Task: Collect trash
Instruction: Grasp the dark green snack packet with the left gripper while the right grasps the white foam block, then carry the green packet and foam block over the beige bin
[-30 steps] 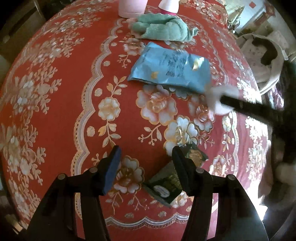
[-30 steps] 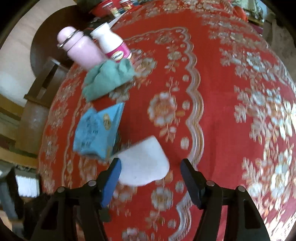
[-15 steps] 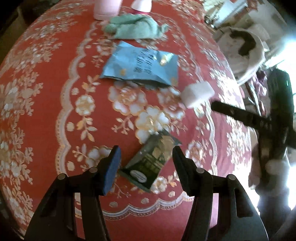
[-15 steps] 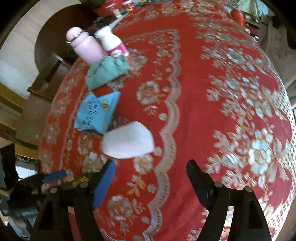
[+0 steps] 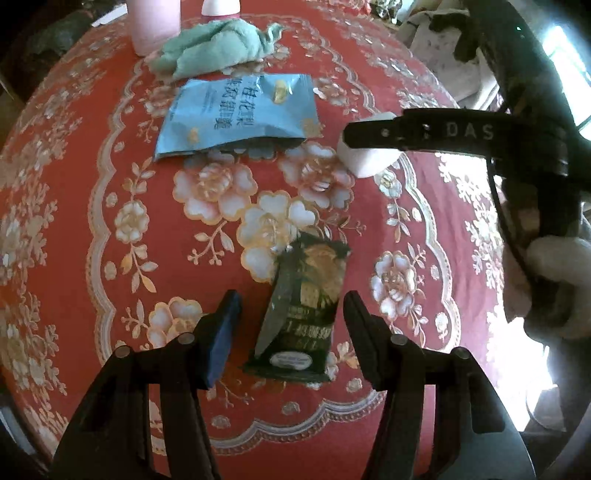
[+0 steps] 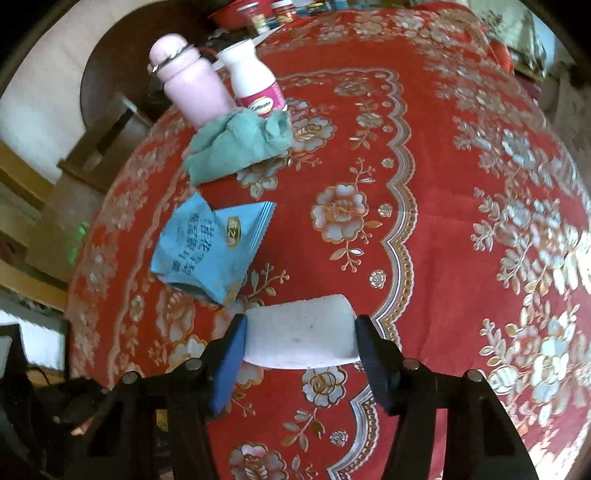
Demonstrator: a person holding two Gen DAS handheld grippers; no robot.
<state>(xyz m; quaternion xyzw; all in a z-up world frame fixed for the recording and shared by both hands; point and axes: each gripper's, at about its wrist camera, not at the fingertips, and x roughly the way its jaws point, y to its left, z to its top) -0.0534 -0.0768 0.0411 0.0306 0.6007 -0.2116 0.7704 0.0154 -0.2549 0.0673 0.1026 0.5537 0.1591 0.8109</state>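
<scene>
A dark green snack wrapper point(image 5: 303, 314) lies on the red flowered tablecloth point(image 5: 74, 206), between the open fingers of my left gripper point(image 5: 291, 317). A blue snack bag point(image 5: 236, 114) lies farther back; it also shows in the right wrist view point(image 6: 210, 247). A white foam-like block point(image 6: 301, 339) sits on the cloth between the fingers of my right gripper point(image 6: 301, 341), which stand close at both of its sides. In the left wrist view the block point(image 5: 369, 158) is partly hidden by a right gripper finger point(image 5: 424, 129).
A green rag point(image 6: 240, 144), a pink bottle point(image 6: 192, 88) and a white bottle with a pink label point(image 6: 255, 85) stand at the back. Jars point(image 6: 273, 11) stand at the far edge. A wooden chair point(image 6: 107, 144) is left of the table.
My left gripper has moved so the green wrapper lies centred between its fingers. My right gripper has come down around the white block, its fingers now closer at the block's sides.
</scene>
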